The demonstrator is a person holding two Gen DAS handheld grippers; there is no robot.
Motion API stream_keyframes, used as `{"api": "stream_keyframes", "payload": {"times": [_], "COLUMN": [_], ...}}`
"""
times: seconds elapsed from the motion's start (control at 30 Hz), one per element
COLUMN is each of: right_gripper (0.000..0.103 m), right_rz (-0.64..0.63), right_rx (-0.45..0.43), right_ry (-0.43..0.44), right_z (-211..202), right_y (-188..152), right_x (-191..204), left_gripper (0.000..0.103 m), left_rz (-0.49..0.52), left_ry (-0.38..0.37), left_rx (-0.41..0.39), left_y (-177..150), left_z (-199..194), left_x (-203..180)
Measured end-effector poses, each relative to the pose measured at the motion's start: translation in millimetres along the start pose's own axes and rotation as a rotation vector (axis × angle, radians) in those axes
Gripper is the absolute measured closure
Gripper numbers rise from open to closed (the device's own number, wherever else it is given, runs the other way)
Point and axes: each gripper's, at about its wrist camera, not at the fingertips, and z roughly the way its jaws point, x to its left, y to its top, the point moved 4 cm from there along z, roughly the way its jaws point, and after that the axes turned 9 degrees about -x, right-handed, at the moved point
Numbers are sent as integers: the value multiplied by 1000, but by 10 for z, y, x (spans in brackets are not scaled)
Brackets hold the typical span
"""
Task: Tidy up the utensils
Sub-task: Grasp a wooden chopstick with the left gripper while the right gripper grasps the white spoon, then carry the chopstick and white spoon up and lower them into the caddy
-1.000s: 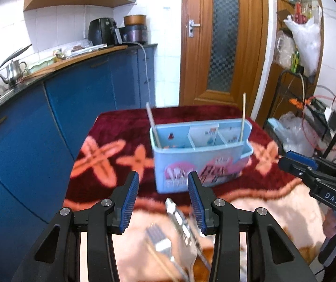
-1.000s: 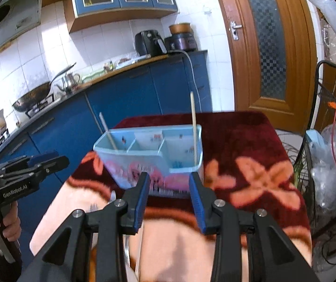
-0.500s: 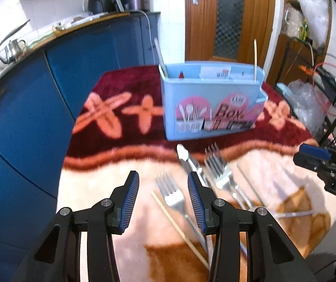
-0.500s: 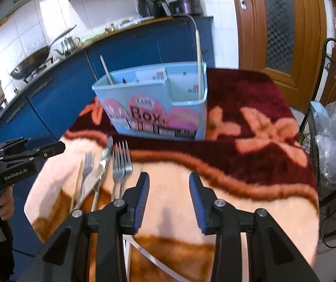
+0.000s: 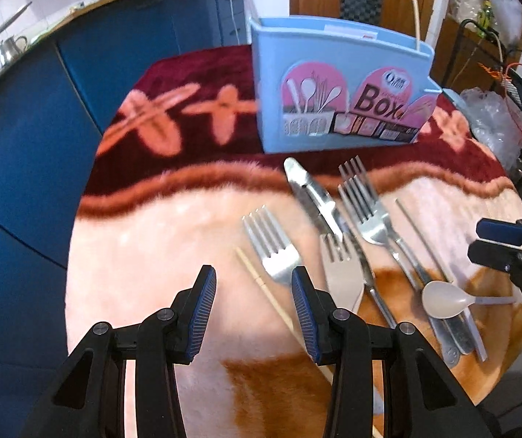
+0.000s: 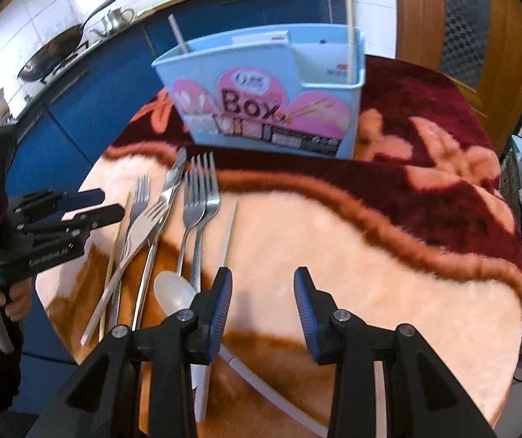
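Both the left gripper (image 5: 253, 314) and the right gripper (image 6: 262, 310) are spread and hold nothing. The forks (image 5: 361, 204) overlap the knife (image 5: 310, 191), so one pinch may lift two pieces.

Obscured and unreadable items, for your record

Your left gripper (image 5: 253, 288) covered the lower handles of the nearest fork (image 5: 270, 244) and chopstick (image 5: 266, 290). The utensil box (image 5: 337, 84) interior was hidden from you; its label's small print was unreadable.
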Motion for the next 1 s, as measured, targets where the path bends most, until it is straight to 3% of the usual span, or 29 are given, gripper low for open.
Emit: {"api": "stream_keyframes", "payload": {"times": [0.3,0.4,0.47,0.57,0.73,1.0], "right_gripper": [63,63,63,62,58,58], "right_rz": [-76,-83,-93,-117,-187,-316], "right_rx": [42,52,56,64,84,101], "right_ry": [10,5,2,3,8,14], "right_z": [33,39,34,34,79,170], "right_y": [-99,-107,-113,-120,-143,-204], "right_x": [149,150,159,203,365,637], "left_gripper": [62,73,88,91,99,99], "left_rz": [-101,-141,-153,-173,-222,-226], "left_ry": [-54,-89,-103,-120,-161,-164], "left_rx": [36,49,51,43,-3,-109], "left_y": [-36,-34,-40,-39,-17,33], "left_z": [154,183,195,203,136,-119], "left_x": [104,133,133,147,227,320]}}
